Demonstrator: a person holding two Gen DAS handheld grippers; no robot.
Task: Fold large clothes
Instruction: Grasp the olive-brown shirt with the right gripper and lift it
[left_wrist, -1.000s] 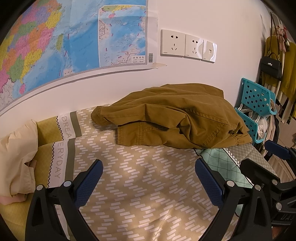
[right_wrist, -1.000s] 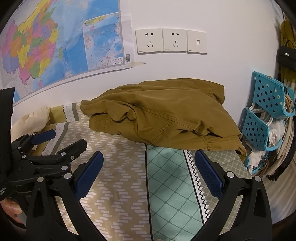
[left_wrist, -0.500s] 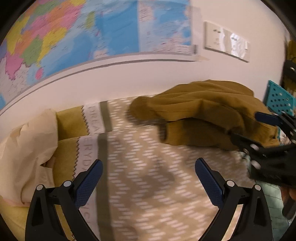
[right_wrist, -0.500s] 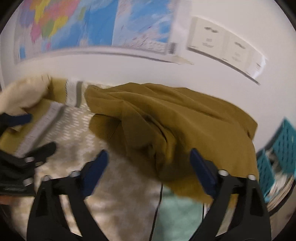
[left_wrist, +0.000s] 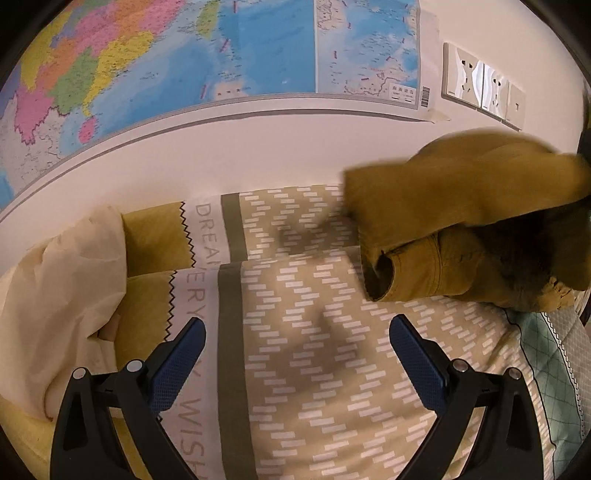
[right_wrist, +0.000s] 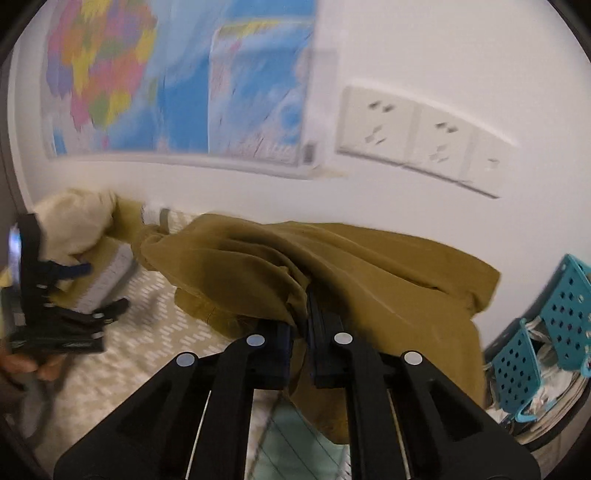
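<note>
A mustard-brown jacket (right_wrist: 388, 288) lies crumpled on the bed against the wall. My right gripper (right_wrist: 301, 332) has its jaws closing on a fold of the jacket's near edge, and the cloth is pinched between the pads and pulled up. In the left wrist view the same jacket (left_wrist: 461, 206) is blurred at the right, a cuffed sleeve opening facing me. My left gripper (left_wrist: 295, 354) stands open above the patterned bedsheet (left_wrist: 314, 369), nothing between its blue pads, to the left of the jacket and apart from it. It also shows at the left edge as my left gripper (right_wrist: 66, 314).
A cream pillow (left_wrist: 55, 288) sits at the bed's left end. A map (left_wrist: 184, 55) and wall sockets (left_wrist: 480, 88) are on the wall behind. Teal plastic baskets (right_wrist: 546, 332) with clutter stand beyond the bed's right end.
My right gripper moved in to the jacket and went from wide open to closed on a fold, lifting it. My left gripper swung left toward the pillow end and stayed open.
</note>
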